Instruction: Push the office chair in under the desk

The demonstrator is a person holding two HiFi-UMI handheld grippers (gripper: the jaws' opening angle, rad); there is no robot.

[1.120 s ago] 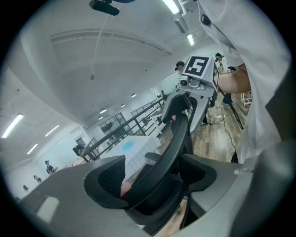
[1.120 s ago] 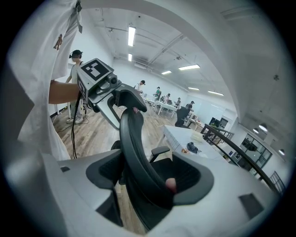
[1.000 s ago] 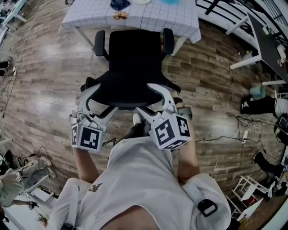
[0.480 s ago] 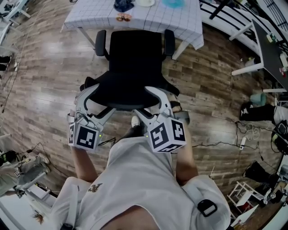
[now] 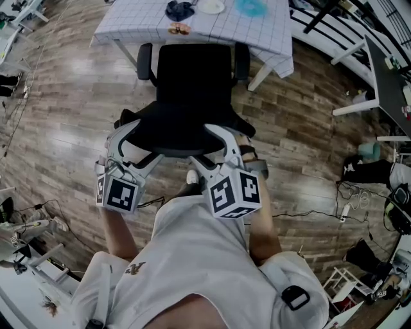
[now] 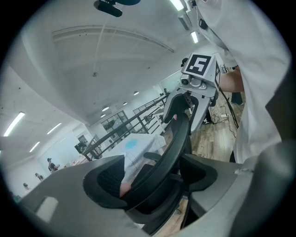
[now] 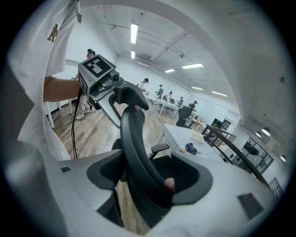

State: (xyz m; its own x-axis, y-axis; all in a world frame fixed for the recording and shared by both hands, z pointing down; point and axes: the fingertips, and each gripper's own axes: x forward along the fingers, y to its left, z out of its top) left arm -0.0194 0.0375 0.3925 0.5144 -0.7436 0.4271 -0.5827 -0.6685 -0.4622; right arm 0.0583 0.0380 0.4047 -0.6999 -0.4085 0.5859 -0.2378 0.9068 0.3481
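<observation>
A black office chair (image 5: 192, 77) faces a desk (image 5: 257, 35) covered with a checked white cloth; the chair's seat front and armrests are at the desk's near edge. I stand behind its backrest (image 5: 183, 132). My left gripper (image 5: 142, 142) is shut on the left part of the backrest's top edge. My right gripper (image 5: 207, 144) is shut on the right part. In the left gripper view the backrest (image 6: 178, 139) runs between the jaws of the left gripper (image 6: 152, 178). In the right gripper view the backrest (image 7: 134, 143) runs between the jaws of the right gripper (image 7: 143, 173), with the desk (image 7: 182, 136) beyond.
On the desk lie a dark object (image 5: 179, 9), a plate (image 5: 210, 6) and a blue thing (image 5: 250, 7). White desks and frames (image 5: 359, 58) stand at the right. Cables (image 5: 321, 209) and bags (image 5: 369, 167) lie on the wooden floor. People stand far off (image 7: 159, 90).
More of the desk top has come into view at the top. Both grippers keep their hold on the backrest and have drifted slightly left in the picture.
</observation>
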